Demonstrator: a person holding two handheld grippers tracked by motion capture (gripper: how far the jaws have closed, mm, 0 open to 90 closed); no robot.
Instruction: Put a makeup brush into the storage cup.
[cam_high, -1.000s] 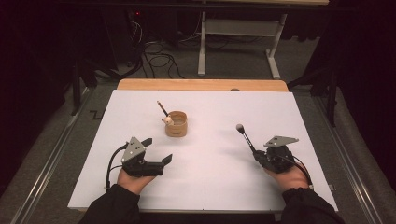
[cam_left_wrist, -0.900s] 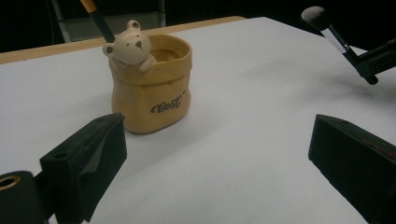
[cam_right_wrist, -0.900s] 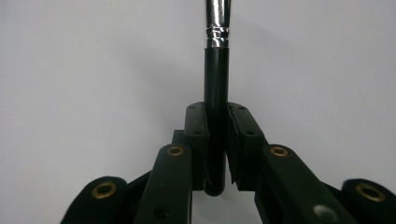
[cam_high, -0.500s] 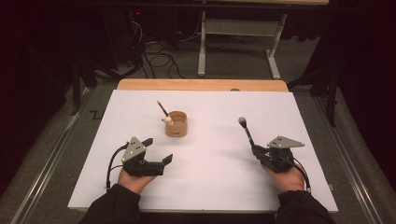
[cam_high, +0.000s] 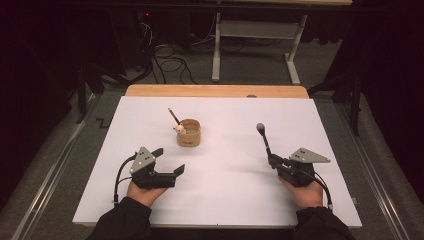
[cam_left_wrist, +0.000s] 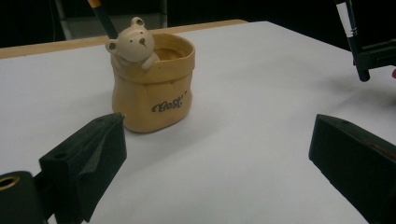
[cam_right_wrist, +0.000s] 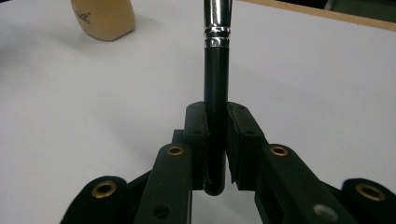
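the right gripper (cam_high: 272, 159) has its jaws clamped on the lower end of a black-handled makeup brush with a silver metal ferrule (cam_right_wrist: 216, 93); in the right gripper view the two pads press the handle from both sides and the butt of the handle pokes out just below them. in the high view the brush (cam_high: 264, 140) rises from the jaws tilted away from the person, its dark rounded head uppermost, above the right half of the white sheet-covered counter (cam_high: 225, 200). the left gripper (cam_high: 171, 161) rests in the person's left hand low over the left part of the counter, its jaws spread wide with nothing between them; in the left gripper view the two black jaws frame bare white surface. ahead of them, toward the far side of the counter, stands a small tan ceramic pot shaped like a sack with a little bear figure on its rim (cam_left_wrist: 152, 81), upright, with dark script on its front. a dark pencil-like stick with a yellow band (cam_left_wrist: 102, 16) leans out of the pot behind the bear. the pot (cam_high: 188, 133) stands well apart from the held brush.
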